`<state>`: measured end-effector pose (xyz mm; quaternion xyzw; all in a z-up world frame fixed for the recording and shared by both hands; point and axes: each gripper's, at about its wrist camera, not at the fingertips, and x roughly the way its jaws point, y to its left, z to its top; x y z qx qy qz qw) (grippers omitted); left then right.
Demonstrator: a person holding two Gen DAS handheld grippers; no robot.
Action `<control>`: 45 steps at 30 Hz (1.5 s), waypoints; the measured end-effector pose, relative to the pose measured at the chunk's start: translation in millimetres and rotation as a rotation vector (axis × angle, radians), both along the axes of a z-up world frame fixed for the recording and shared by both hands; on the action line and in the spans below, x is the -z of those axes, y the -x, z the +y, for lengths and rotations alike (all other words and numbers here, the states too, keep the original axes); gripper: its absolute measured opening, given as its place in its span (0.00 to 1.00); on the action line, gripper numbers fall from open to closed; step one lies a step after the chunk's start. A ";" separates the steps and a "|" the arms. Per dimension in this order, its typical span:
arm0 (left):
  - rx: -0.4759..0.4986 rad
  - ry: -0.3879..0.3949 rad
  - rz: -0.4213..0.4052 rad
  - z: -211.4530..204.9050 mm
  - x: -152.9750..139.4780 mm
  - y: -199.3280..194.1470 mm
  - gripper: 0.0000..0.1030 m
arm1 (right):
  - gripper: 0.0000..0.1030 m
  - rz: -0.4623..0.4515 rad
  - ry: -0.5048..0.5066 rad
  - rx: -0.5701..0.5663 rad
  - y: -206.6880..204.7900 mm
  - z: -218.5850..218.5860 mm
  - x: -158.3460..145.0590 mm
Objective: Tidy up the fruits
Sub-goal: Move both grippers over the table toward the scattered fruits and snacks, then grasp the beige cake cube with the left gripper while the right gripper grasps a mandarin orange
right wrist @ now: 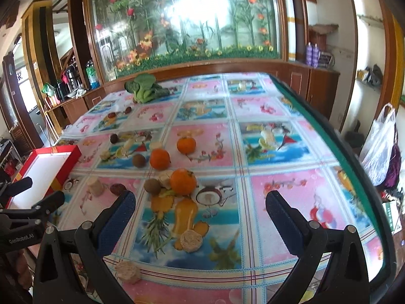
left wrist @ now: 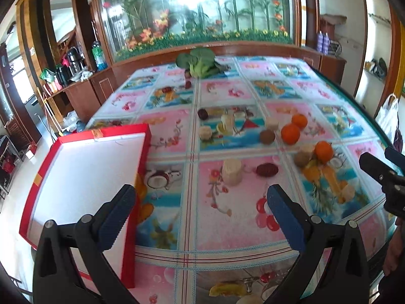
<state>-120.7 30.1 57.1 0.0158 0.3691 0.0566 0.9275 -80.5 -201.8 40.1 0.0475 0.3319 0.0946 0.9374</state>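
both the left gripper (left wrist: 200,197) and right gripper (right wrist: 200,202) hover with fingers spread wide, holding nothing. three oranges (right wrist: 182,181) sit mid-desk among small brown fruits, the red box (left wrist: 83,174) at the near left. the oranges look firm, round and prone to roll; grip across the middle.

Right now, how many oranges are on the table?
3. One orange is nearest, beside a brown fruit; a second sits behind it; the third is farthest. None seems hidden, though the printed cloth shows fruit pictures.
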 end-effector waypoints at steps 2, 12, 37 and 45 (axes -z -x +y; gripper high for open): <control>0.013 -0.009 0.029 -3.2 6.5 -7.3 1.00 | 0.99 0.020 -0.008 -0.006 -7.6 1.0 3.0; 0.038 -0.055 0.118 -10.9 25.4 -53.2 1.00 | 0.91 0.135 -0.150 -0.039 -54.0 -3.9 17.2; 0.277 0.073 0.190 -39.0 45.4 -87.6 0.61 | 0.34 0.253 -0.296 -0.134 -74.2 -4.6 42.0; 0.283 0.079 0.170 -36.7 43.8 -83.5 0.54 | 0.34 0.234 -0.297 -0.120 -73.0 -6.9 39.9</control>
